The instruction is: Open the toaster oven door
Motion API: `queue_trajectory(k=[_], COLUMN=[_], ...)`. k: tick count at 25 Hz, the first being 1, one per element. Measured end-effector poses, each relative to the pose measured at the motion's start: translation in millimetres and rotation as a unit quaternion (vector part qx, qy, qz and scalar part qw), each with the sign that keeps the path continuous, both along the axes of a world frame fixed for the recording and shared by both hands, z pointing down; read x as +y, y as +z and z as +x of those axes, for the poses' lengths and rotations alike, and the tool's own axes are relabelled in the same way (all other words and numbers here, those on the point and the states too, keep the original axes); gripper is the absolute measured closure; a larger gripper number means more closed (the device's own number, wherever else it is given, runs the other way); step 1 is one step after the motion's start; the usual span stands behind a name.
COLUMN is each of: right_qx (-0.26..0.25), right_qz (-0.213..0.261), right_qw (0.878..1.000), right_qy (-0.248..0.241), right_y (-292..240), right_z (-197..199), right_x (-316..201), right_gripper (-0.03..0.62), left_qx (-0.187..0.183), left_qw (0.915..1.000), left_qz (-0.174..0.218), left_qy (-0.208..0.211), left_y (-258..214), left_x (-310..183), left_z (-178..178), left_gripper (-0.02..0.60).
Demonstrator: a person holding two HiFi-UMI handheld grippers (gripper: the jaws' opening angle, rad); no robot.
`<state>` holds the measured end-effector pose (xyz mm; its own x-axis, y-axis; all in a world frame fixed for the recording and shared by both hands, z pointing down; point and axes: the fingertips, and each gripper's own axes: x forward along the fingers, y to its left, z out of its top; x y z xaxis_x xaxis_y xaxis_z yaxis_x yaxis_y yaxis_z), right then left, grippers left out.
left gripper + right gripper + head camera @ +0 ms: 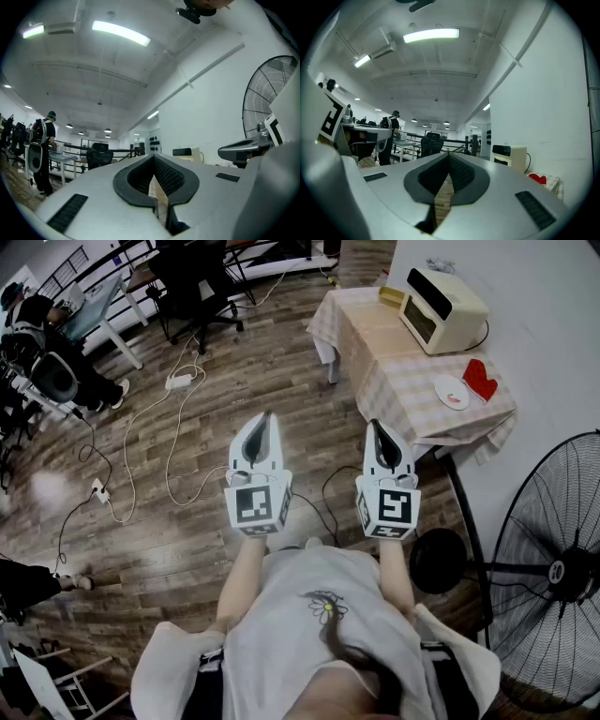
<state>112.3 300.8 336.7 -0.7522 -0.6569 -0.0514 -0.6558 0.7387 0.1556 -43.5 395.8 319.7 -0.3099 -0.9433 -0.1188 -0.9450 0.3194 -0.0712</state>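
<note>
Wooden floor (pixel 187 442) spreads beneath and ahead of the left gripper (pixel 266 420) and the right gripper (pixel 377 427), with white cables (pixel 127 474) trailing off to the left gripper's left. A standing fan (pixel 553 568) rises to the right of the right gripper, back behind its tips. A table (pixel 412 381) under a checked cloth stands ahead and to the right of the right gripper, well apart from it, against the white wall. The toaster oven (pixel 441 307) sits at that table's far end, its door closed, well ahead and to the right of both grippers. Only floor and the near part of the table lie between. Both grippers are held side by side, each with jaws pressed together and empty. A white plate (pixel 452 392) and a red oven mitt (pixel 481 379) lie on the cloth nearer the right gripper than the oven.
</note>
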Motion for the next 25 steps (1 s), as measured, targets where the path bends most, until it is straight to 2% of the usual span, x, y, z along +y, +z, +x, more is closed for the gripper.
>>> queue_trajectory(k=[11, 17, 25], right_qx=[0.002, -0.018, 0.002], right_qz=[-0.004, -0.023, -0.023], right_qw=[1.000, 1.000, 1.000], right_qy=[-0.003, 0.000, 0.002], right_y=[4.3, 7.9, 16.0], right_z=[2.6, 9.2, 4.9], right_x=[-20.1, -29.5, -40.4], right_gripper=[0.585, 0.585, 0.585], left_qx=[-0.002, -0.002, 0.003], left_qw=[1.0000, 0.9998, 0.9997], left_qz=[-0.002, -0.013, -0.018], left_qy=[0.004, 0.014, 0.018], left_y=[6.0, 11.1, 11.9], left_x=[-19.4, -30.0, -42.6], left_z=[-4.1, -0.2, -2.3], left_gripper=[0.566, 0.566, 0.566])
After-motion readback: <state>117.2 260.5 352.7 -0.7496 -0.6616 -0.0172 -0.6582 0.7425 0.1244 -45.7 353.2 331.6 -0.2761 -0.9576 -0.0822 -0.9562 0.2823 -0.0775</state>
